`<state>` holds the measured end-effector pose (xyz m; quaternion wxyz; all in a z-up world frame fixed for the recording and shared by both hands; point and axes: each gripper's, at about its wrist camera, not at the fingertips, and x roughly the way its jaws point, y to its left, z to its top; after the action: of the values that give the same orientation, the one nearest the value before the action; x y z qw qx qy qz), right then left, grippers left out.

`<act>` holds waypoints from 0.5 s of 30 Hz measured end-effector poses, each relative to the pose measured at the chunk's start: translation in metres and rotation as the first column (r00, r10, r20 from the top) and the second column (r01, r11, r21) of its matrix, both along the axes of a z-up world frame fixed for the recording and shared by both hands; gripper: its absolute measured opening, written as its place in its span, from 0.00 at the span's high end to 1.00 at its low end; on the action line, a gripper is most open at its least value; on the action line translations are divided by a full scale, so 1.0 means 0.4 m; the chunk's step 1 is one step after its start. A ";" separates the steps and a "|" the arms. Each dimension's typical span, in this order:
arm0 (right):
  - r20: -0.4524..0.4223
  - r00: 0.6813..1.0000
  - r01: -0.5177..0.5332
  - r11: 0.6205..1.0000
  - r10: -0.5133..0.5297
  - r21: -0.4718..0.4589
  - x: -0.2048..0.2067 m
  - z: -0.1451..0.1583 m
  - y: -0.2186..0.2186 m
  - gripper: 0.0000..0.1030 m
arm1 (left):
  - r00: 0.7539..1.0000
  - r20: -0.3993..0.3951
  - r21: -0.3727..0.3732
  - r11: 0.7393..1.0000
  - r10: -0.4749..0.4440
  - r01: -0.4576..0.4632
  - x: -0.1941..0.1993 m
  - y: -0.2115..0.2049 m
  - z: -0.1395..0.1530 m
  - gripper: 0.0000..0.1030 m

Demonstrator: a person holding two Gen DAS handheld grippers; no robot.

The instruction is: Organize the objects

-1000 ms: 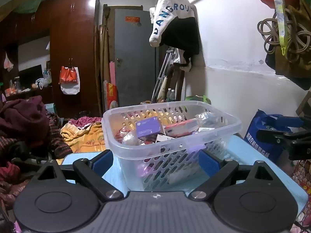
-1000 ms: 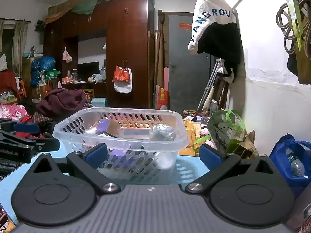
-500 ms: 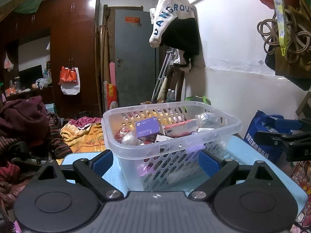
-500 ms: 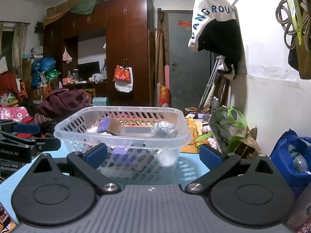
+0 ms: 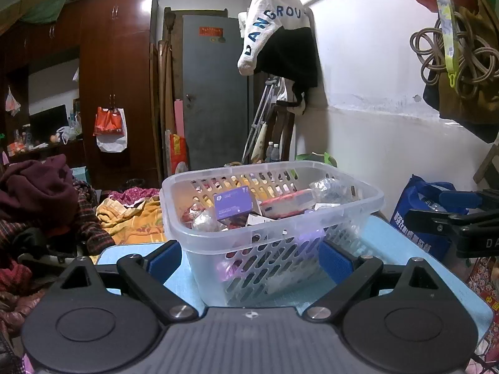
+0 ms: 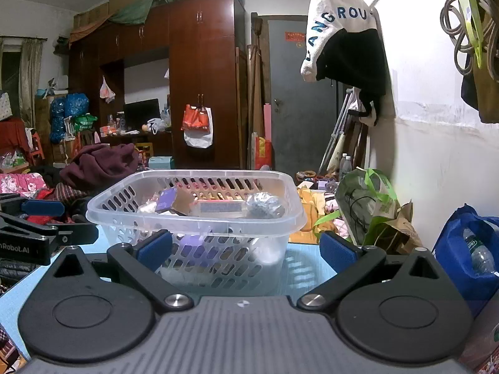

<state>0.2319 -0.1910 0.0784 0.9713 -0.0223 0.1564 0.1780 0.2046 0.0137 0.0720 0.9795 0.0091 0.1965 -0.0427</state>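
two hand-held grippers, left hand-held gripper (image 5: 249, 258) and right hand-held gripper (image 6: 246, 251), gape wide and empty just short of the filled clear basket (image 6: 199, 218) on the blue desk (image 6: 305, 265); any reach should clear its rim, one item at a time; beyond, a hanging garment (image 6: 340, 31) reads "angrou"; the left one's arm reads "nrobot.ai".
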 end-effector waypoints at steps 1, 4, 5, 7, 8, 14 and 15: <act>0.000 1.000 0.001 1.000 -0.001 0.000 0.000 0.000 0.000 0.00 | 1.000 -0.002 0.000 1.000 -0.001 0.001 0.001 0.000 -0.001 0.07; -0.001 1.000 0.004 1.000 -0.004 0.003 -0.002 -0.003 -0.001 0.00 | 1.000 -0.003 0.000 1.000 -0.002 0.002 0.001 0.000 -0.004 0.07; -0.001 1.000 0.004 1.000 -0.004 0.004 -0.003 -0.004 -0.001 0.00 | 1.000 -0.003 -0.002 1.000 -0.004 0.004 0.000 0.001 -0.005 0.07; -0.001 1.000 0.005 1.000 -0.005 0.004 -0.003 -0.004 -0.002 0.00 | 1.000 -0.001 -0.005 1.000 -0.006 0.006 -0.001 0.001 -0.005 0.07; -0.001 1.000 0.005 1.000 -0.005 0.003 -0.002 -0.004 -0.002 0.00 | 1.000 -0.001 -0.006 1.000 -0.006 0.006 -0.001 0.000 -0.005 0.07; 0.000 1.000 0.005 1.000 -0.005 0.001 -0.002 -0.004 -0.003 0.00 | 1.000 0.000 -0.005 1.000 -0.007 0.007 0.000 0.000 -0.005 0.07; 0.000 1.000 0.006 1.000 -0.006 0.003 -0.002 -0.004 -0.003 0.00 | 1.000 -0.001 -0.006 1.000 -0.007 0.007 0.000 0.000 -0.005 0.07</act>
<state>0.2311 -0.1923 0.0769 0.9718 -0.0206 0.1564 0.1755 0.2047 0.0138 0.0699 0.9793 0.0067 0.1967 -0.0467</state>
